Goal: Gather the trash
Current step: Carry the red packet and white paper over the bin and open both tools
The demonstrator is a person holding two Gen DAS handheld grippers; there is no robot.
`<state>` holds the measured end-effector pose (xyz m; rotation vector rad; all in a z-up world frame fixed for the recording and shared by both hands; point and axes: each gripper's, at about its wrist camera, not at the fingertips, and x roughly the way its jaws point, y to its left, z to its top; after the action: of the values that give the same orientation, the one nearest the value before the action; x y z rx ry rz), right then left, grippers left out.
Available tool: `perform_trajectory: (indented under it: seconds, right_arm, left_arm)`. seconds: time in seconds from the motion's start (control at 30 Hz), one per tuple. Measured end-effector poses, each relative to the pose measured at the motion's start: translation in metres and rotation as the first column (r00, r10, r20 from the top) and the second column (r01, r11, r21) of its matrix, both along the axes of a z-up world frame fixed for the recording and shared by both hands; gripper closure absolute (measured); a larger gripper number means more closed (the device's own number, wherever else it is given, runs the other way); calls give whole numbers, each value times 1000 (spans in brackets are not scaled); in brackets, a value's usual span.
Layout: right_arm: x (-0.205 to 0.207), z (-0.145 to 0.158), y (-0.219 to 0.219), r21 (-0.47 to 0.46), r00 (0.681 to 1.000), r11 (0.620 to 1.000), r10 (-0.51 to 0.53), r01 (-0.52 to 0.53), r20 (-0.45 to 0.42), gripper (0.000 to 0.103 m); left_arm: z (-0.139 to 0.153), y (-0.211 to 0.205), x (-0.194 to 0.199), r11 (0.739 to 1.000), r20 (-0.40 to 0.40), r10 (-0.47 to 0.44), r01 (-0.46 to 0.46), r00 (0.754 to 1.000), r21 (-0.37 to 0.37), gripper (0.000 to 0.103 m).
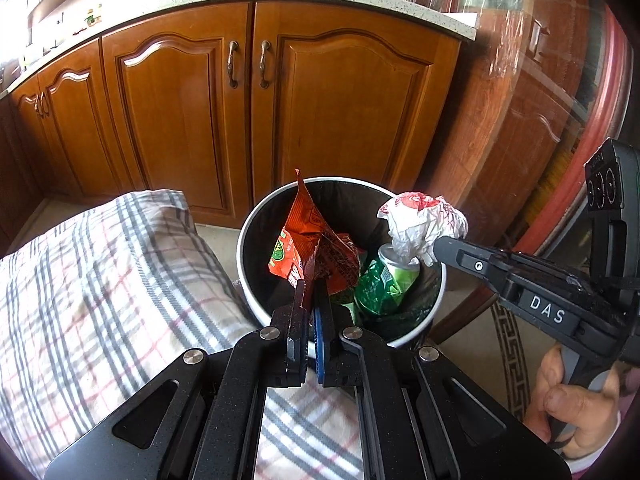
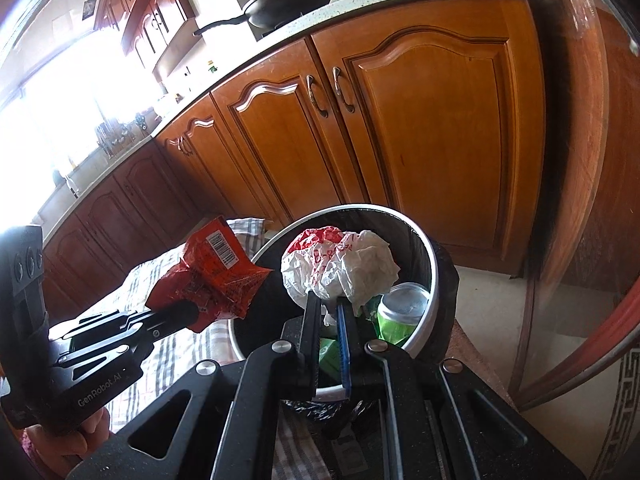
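Over a round trash bin (image 1: 246,240) already holding a green can (image 1: 394,266) and green wrappers, the left claw (image 1: 311,292) pinches an orange snack wrapper (image 1: 310,240) and the right claw (image 2: 329,306) grips a crumpled white paper ball (image 2: 340,264). Both pieces look ready to drop, so the task seems nearly done. A plaid cloth (image 1: 100,280) lies just beside the bin, wooden cabinets (image 1: 192,120) behind; nothing blocks the opening.

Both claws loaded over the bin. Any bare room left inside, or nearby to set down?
Inside the bin, dark liner shows bare at the back wall, behind the green can and green wrapper. Front right is crowded. Outside, the plaid cloth on its left is bare. The left claw grips an orange snack bag; the right claw grips a crumpled white wrapper.
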<state>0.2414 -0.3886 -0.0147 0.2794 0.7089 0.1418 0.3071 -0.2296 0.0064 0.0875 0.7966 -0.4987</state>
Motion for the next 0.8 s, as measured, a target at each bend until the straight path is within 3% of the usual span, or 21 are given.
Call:
perform_trajectory:
  seconds: [0.8]
  right_arm:
    - [30,-10,-3,-18,996,1000,-1,-1,-89,95]
  left_arm:
    - [-15,-20,31,999,-58,-9,11,998,34,101]
